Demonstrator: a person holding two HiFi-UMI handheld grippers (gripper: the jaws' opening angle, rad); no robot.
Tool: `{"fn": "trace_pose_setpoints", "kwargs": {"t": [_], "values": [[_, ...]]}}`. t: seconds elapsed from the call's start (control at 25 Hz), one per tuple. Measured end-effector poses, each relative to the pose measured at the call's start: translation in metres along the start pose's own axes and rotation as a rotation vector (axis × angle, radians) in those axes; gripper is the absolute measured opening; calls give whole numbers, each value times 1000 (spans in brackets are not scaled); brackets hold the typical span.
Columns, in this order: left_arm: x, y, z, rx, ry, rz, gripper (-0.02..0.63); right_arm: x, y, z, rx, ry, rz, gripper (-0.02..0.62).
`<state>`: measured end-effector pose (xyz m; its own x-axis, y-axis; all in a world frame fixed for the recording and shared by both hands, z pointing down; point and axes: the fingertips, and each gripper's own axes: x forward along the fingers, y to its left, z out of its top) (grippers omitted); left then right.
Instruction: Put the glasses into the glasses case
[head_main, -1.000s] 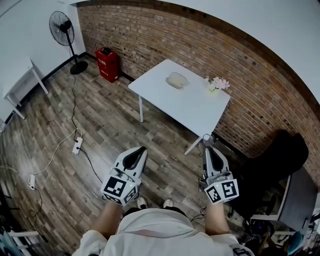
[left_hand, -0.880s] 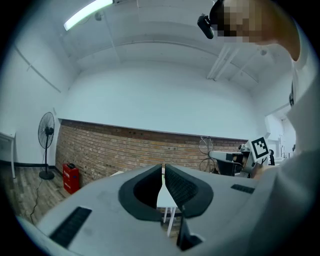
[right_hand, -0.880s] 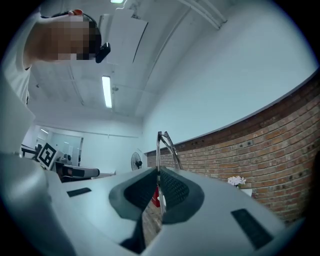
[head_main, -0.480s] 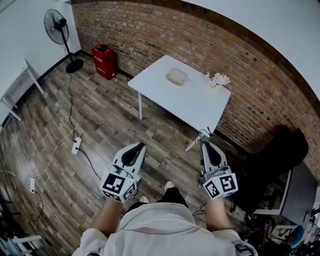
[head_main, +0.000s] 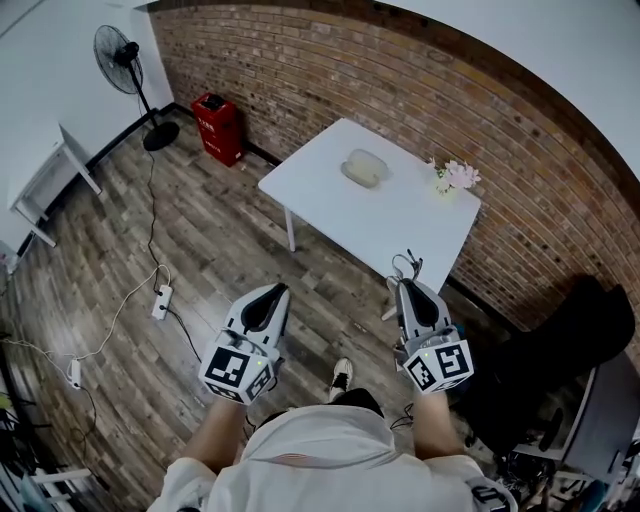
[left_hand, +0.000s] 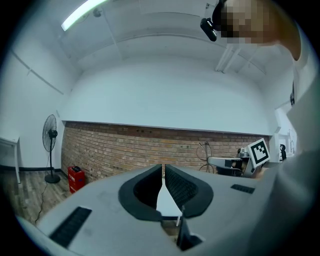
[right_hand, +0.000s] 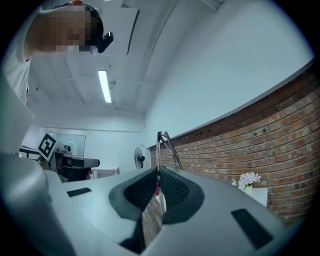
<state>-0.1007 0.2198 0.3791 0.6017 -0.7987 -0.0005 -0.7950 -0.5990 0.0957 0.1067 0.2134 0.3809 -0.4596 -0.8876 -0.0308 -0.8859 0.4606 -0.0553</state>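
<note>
A beige oval glasses case (head_main: 362, 167) lies closed on the white table (head_main: 400, 225) by the brick wall. My right gripper (head_main: 409, 285) is held level in front of me, short of the table's near edge, and is shut on thin wire-framed glasses (head_main: 408, 265). In the right gripper view the glasses (right_hand: 162, 145) stick up from between the tips of that gripper (right_hand: 159, 172). My left gripper (head_main: 272, 293) hovers over the wooden floor left of the table. Its jaws (left_hand: 163, 167) are shut, with nothing between them.
A small vase of pink flowers (head_main: 455, 176) stands at the table's far right. A red box (head_main: 217, 115) and a standing fan (head_main: 127, 50) are by the wall at left. A power strip (head_main: 160, 300) with cables lies on the floor. A black chair (head_main: 580, 330) is at right.
I have stepped nearer the table, so both grippers are closer to its near edge. The right gripper still holds the glasses; the left stays shut.
</note>
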Motion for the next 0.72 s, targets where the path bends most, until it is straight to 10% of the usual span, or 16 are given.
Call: {"fn": "trace_pose_setpoints", "kwargs": {"t": [0.72], "values": [[209,20,1,61,19,64,29,102,-208,-17,3,58,-95,72]]}}
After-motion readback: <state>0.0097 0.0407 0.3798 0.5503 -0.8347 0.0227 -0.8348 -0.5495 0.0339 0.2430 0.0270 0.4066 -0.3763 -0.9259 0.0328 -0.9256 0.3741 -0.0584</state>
